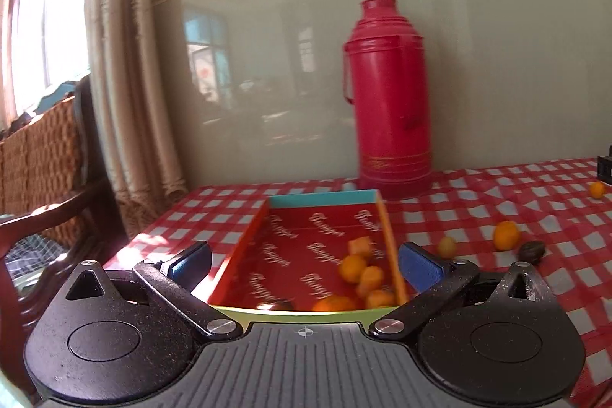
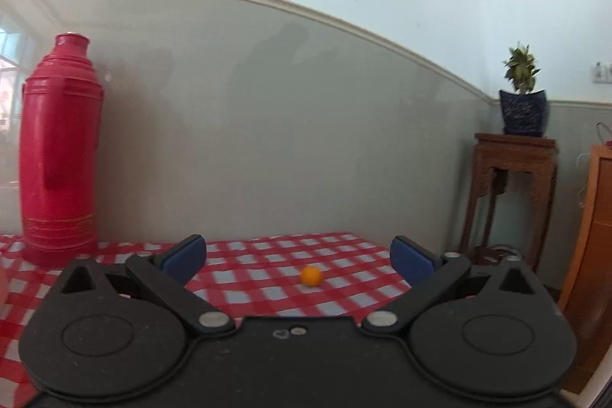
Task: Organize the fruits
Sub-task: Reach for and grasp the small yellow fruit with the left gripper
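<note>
Cloth (image 1: 535, 209) glossy, wipe-clean look (checked red/white). Flask (image 1: 386, 94) smooth red plastic, slight sheen. Box (image 1: 306, 239) printed card, satin inside. Fruits (image 1: 363, 278) matt orange skin. Lower wall (image 2: 267, 121) glossy, mirror-like. Stand (image 2: 512, 178) dark carved wood. Gripper (image 2: 298, 259) bodies matt black plastic, metal pins.

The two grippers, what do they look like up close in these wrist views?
Both look alike: the left gripper and right gripper each have blue fingers on black linkage arms with silver pivot bolts, over rounded black housings with circular caps. The left's centre plate is ribbed grey with a small crosshair mark. No cables, sleeves or hands show.
</note>
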The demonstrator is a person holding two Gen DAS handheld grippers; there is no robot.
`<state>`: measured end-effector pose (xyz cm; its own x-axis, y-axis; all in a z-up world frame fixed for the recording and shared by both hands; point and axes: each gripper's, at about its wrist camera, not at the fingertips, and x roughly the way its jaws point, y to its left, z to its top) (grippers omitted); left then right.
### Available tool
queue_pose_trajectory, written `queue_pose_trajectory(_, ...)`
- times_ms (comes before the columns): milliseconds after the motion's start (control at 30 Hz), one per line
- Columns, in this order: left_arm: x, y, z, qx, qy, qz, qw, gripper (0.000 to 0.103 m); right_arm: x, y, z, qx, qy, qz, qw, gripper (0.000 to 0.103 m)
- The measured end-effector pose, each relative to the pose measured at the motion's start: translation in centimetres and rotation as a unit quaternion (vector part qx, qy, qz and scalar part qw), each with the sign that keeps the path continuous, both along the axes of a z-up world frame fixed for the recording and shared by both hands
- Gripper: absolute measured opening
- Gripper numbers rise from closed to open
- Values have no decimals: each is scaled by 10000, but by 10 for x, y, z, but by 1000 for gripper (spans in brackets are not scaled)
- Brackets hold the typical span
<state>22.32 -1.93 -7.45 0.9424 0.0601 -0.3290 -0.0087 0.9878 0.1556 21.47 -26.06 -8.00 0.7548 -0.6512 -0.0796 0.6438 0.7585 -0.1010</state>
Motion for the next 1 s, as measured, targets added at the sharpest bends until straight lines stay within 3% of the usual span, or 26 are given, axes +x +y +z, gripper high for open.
queue_pose_trajectory(267, 30, -82, -11, 67, 223, -883, 9958, 102, -17, -36, 0, 96, 99, -161, 9998, 97)
queue_pose_trajectory(467, 69, -111, -36, -91, 549, -958, 9938, 102, -36, -58, 3, 409, 6, -55, 9991, 97)
queue_pose_trajectory(533, 80, -117, -43, -11, 581, -999, 9933, 89, -41, -63, 4, 425, -26, -13, 9991, 97)
queue_pose_trajectory(767, 128, -124, -63, -120, 944, -1039, 9900, 73, -55, -79, 9, 626, -128, 167, 9978, 97)
queue_pose_trajectory(833, 139, -124, -68, -198, 1074, -1033, 9886, 60, -59, -80, 11, 605, -193, 201, 9978, 97)
queue_pose_trajectory(967, 156, -124, -77, -295, 1251, -999, 9867, 51, -63, -85, 12, 833, -283, 369, 9954, 97)
queue_pose_trajectory(1000, 159, -125, -79, -305, 1290, -994, 9862, 44, -63, -87, 12, 899, -293, 393, 9947, 97)
